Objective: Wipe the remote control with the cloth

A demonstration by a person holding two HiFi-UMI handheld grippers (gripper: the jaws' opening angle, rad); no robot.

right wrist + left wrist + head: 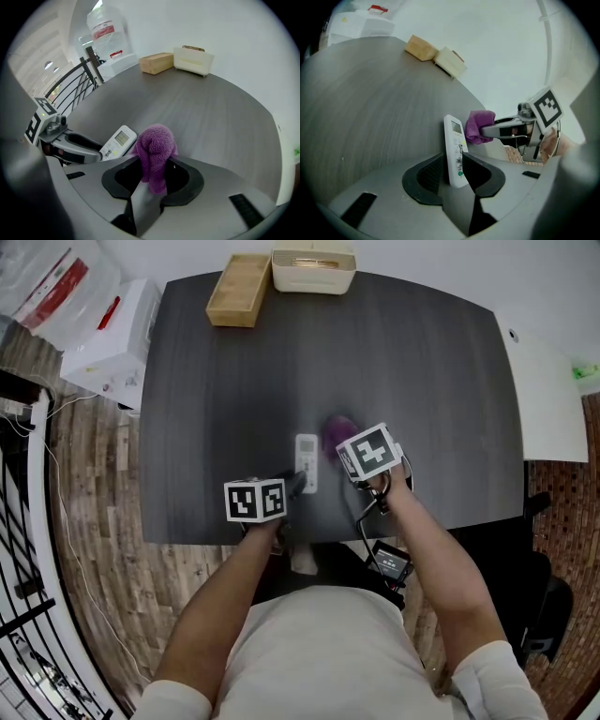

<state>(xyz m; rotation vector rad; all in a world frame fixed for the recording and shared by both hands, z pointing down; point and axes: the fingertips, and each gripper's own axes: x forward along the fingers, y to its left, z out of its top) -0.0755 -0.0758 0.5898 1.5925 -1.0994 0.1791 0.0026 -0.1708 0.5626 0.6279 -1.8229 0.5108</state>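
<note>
A white remote control (307,461) lies on the dark table (234,390) near its front edge. My left gripper (298,482) is shut on the remote's near end, with the remote (456,150) standing between its jaws in the left gripper view. A purple cloth (335,435) hangs bunched from my right gripper (339,448), which is shut on it and points steeply down. The cloth (155,154) sits just right of the remote (117,142), close to its far end; whether they touch I cannot tell.
A wooden box (239,290) and a cream tray (313,270) stand at the table's far edge. White boxes and a plastic bag (98,324) lie off the table's left side. A white surface (548,399) adjoins the table on the right.
</note>
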